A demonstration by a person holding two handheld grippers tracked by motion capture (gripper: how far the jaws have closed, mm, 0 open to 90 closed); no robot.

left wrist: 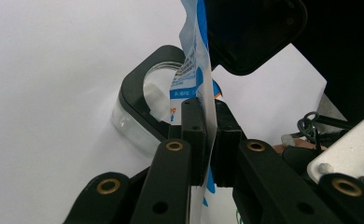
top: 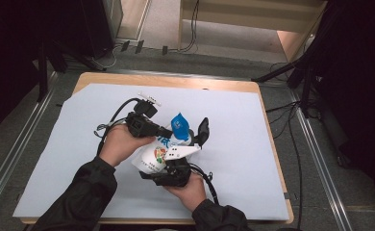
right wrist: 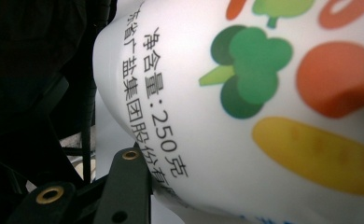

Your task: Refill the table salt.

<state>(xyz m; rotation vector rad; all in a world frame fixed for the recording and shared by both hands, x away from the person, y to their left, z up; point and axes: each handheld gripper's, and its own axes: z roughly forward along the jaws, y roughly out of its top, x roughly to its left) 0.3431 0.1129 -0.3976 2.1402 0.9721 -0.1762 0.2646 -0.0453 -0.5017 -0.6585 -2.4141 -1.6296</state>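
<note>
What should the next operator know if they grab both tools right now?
Left tool: shut on the flat top edge of the white and blue pouch, pinching the film between its pads.
Right tool: shut on the pouch's lower body, the part printed with vegetables.
The pouch is held up between both tools, above the pale sheet near the table's middle.
A black-framed clear container sits on the sheet just behind the pouch.
Done: pouch picked up and gripped at both ends.
Left: whether the top is torn open cannot be told; probably open it, then empty it into the container.
</note>
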